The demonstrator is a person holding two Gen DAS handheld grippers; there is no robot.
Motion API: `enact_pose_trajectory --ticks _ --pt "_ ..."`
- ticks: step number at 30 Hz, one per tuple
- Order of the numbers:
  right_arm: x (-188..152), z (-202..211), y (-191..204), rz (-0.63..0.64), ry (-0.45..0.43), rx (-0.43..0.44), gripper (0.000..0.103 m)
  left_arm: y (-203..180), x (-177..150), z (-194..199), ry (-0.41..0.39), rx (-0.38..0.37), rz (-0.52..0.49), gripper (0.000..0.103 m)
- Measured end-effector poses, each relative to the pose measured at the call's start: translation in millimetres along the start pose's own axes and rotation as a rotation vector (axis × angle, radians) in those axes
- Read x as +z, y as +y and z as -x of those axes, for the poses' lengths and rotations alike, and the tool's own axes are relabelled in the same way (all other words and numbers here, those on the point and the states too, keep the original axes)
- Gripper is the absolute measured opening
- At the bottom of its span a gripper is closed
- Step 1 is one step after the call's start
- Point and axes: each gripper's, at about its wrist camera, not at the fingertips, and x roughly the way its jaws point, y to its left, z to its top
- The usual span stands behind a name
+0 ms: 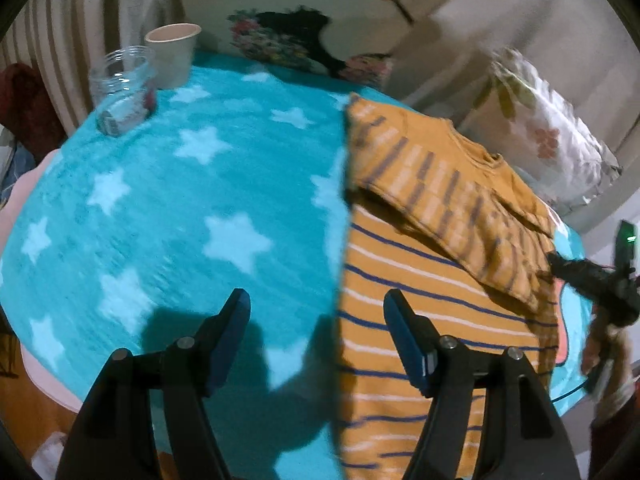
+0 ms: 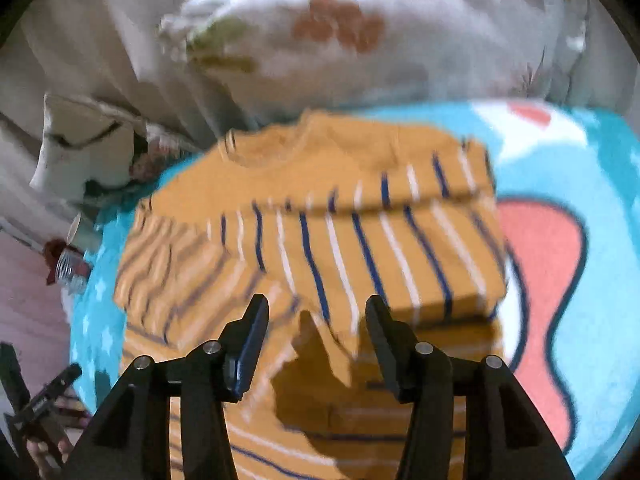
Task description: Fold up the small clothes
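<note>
A small mustard-yellow shirt with blue and white stripes lies on a turquoise star-print blanket, both sides folded in over its body. My left gripper is open and empty, hovering over the shirt's left folded edge. In the right wrist view the shirt lies with its collar at the far end. My right gripper is open and empty just above the shirt's lower part. The right gripper also shows at the right edge of the left wrist view.
A clear glass jar and a beige cup stand at the blanket's far left corner. A floral pillow lies beyond the shirt's collar. The blanket has a pink-and-white cartoon patch to the shirt's right.
</note>
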Motion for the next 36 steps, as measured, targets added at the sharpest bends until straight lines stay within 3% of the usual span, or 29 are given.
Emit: enact_pose_trajectory --ticks 4,5,6,7,10,14,17,18,19,20,21,23,24,27,32,36 --pt "-23 -31 9 0.068 0.08 0.047 0.054 -27 -18 9 -0.011 0.002 -0.014 0.068" --pt "-28 -37 15 0.099 0.086 0.042 0.041 -33 -24 13 -0.017 0.012 -0.016 0.068" --pt "-30 -40 20 0.135 0.083 0.02 0.018 -35 -27 15 -0.021 0.019 -0.014 0.068" --pt "-31 -41 22 0.171 0.08 -0.004 0.008 -37 -31 19 -0.026 0.028 -0.008 0.068" --pt "-22 -32 19 0.183 0.065 0.029 0.007 -35 -41 34 -0.053 0.053 0.026 0.068" --pt "-5 -5 2 0.18 -0.013 -0.045 0.004 -27 -51 45 -0.069 0.087 0.066 0.069" --pt "7 0 -16 0.17 -0.06 -0.204 0.003 -25 -58 46 -0.066 0.104 0.084 0.069" --pt "8 0 -23 0.158 -0.048 -0.221 0.003 -26 -60 44 -0.062 0.111 0.085 0.069" --pt "7 3 -32 0.126 -0.032 -0.189 0.004 -26 -63 42 -0.056 0.117 0.083 0.069" --pt "4 10 -37 0.106 -0.039 -0.161 0.014 -26 -65 40 -0.048 0.123 0.082 0.069" --pt "-1 18 -42 0.093 -0.056 -0.133 0.034 -25 -67 36 -0.034 0.132 0.083 0.07" --pt "-12 37 -49 0.088 -0.091 -0.067 0.063 -24 -72 31 -0.014 0.135 0.09 0.07" --pt "-20 48 -57 0.057 -0.12 -0.002 0.068 -22 -75 27 0.0 0.133 0.101 0.069" --pt "-34 63 -76 -0.037 -0.076 0.14 0.068 -17 -82 20 0.021 0.124 0.131 0.069" --pt "-73 74 -87 0.076 0.053 0.127 0.068 -6 -94 6 0.053 0.104 0.175 0.069" --pt "-117 69 -90 0.076 0.206 0.28 0.068 5 -108 -6 0.076 0.047 0.229 0.07"
